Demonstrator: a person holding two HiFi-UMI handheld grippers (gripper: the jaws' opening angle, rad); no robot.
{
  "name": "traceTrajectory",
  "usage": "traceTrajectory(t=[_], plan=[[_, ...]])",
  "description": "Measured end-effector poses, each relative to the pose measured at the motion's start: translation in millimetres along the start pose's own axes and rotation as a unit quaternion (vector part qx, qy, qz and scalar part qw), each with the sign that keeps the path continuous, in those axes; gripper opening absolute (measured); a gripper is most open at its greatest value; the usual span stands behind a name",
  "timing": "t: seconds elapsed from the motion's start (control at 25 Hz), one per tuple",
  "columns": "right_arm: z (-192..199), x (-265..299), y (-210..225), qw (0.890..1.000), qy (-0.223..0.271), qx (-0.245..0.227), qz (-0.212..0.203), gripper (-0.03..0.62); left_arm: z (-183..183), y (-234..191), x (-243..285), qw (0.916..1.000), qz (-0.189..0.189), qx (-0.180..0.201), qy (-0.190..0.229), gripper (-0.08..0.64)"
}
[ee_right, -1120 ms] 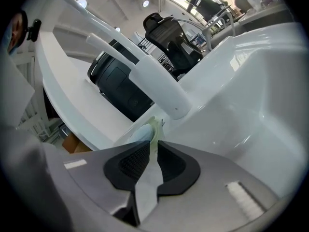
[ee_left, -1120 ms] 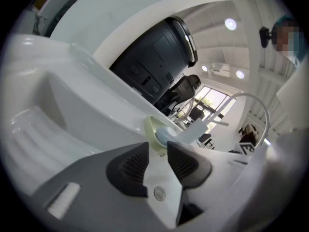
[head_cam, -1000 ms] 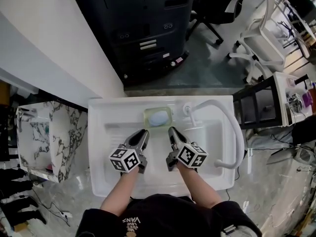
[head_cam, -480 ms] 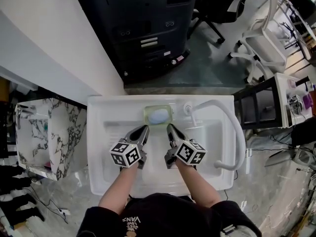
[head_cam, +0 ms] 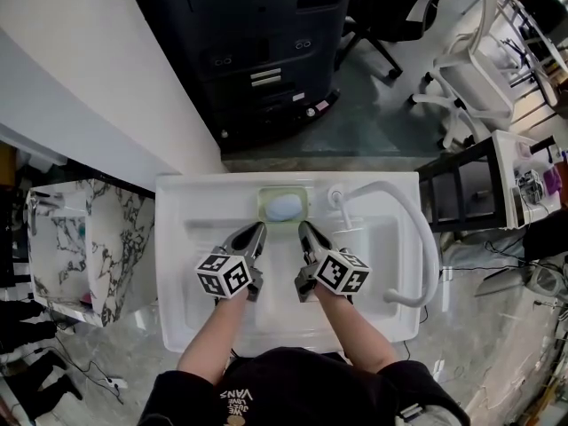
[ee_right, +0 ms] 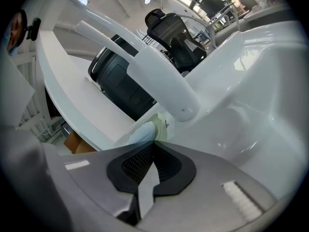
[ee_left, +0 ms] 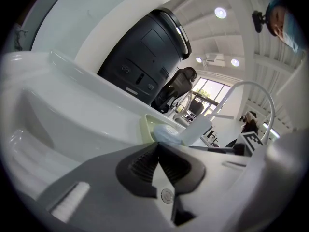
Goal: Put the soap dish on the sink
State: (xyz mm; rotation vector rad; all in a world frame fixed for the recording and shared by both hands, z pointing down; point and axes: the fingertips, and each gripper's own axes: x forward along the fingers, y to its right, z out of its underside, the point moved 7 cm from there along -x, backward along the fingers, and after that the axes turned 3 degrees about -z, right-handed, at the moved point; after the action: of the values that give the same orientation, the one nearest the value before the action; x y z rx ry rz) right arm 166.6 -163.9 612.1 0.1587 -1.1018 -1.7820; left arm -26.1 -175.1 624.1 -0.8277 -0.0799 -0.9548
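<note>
A pale green soap dish [head_cam: 284,206] with a light blue soap in it rests on the back ledge of the white sink [head_cam: 177,264], beside the tap's base. Both grippers hover over the basin, just in front of the dish and apart from it. The left gripper [head_cam: 259,229] is shut with nothing between its jaws, and so is the right gripper [head_cam: 303,228]. In the left gripper view the dish [ee_left: 149,127] shows just past the shut jaws [ee_left: 157,144]. The right gripper view shows the dish [ee_right: 153,129] beyond its shut tips [ee_right: 155,142].
A long white curved tap [head_cam: 417,238] arcs over the right side of the basin. A dark machine [head_cam: 257,51] stands behind the sink. A marble-patterned cabinet [head_cam: 80,247] is at the left, and a black stand [head_cam: 470,185] at the right.
Both grippers closed their jaws, the left one from clearly apart. The hands stayed over the basin in front of the dish.
</note>
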Motion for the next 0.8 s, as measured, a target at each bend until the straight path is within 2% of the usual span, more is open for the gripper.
traceTrajectory(t=[0.24, 0.8], plan=[[-1, -8, 0, 1.000, 0.015, 0.004, 0.010, 0.002, -2, 1, -6, 1.0000, 0.006, 0.003, -0.002, 0.052], [0, -48, -33, 0.997, 0.054, -0.039, 0.024, 0.003, -17, 18, -45, 0.9982, 0.051, 0.031, 0.000, 0.052]])
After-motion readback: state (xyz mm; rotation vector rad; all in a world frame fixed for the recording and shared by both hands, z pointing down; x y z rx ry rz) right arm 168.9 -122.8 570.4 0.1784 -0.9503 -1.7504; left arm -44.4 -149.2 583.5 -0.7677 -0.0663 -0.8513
